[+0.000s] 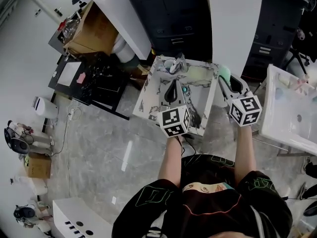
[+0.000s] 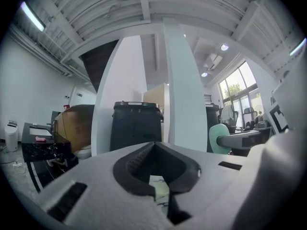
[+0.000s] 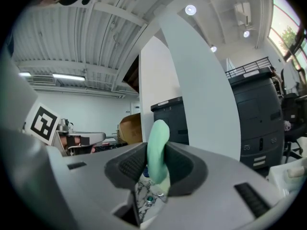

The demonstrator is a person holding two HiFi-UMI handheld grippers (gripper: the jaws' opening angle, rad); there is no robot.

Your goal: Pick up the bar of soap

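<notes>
One pale green bar of soap (image 3: 158, 133) is standing on edge between the pads of my right gripper (image 3: 156, 153), which is clenching it across its two broad faces. In the head view the bar is hanging raised by the far right corner of the marbled basin (image 1: 148, 90), not resting on anything. I am judging it light and firm but slick. A squeeze across the flat faces near the middle looks safest, since a grip on the edge could let it squirt out. My left gripper (image 1: 174, 87) is hovering over the middle of the basin with its jaws pressed together on nothing. Both forearms are reaching straight forward side by side, the right one just outside the basin's right rim.
</notes>
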